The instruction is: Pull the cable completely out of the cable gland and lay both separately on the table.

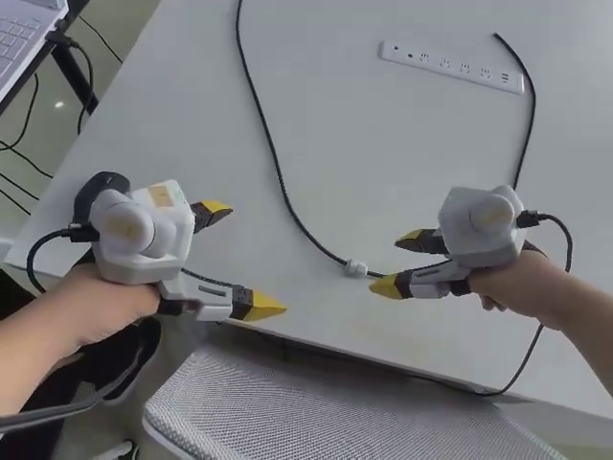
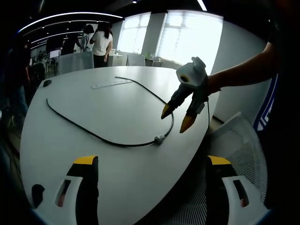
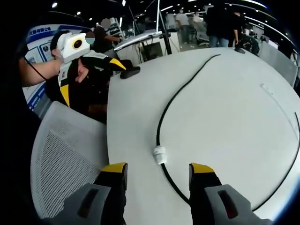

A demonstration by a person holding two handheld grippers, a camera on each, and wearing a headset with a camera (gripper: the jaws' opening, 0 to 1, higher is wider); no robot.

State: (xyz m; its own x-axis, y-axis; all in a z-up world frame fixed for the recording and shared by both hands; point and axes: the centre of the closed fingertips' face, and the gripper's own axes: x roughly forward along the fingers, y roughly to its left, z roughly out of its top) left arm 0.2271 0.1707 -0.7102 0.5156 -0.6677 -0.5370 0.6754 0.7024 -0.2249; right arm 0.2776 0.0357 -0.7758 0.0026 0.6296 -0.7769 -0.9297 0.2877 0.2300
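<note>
A long black cable [image 1: 278,163] lies curved across the white table, threaded through a small white cable gland [image 1: 355,268] near the front edge. The gland [image 3: 160,154] sits just ahead of my right gripper [image 3: 157,169], whose jaws stand open, one on each side of the cable [image 3: 173,101]. In the head view my right gripper [image 1: 400,262] is just right of the gland. My left gripper [image 1: 238,259] is open at the table's front left, holding nothing. From the left gripper view the gland [image 2: 159,139] and cable [image 2: 93,133] lie ahead, with the right gripper [image 2: 176,117] beyond.
A white power strip [image 1: 452,67] lies at the table's far side. A mesh office chair [image 1: 326,407] stands against the front edge below the grippers. A laptop on a stand [image 1: 24,34] is off to the far left. People stand in the background of the room.
</note>
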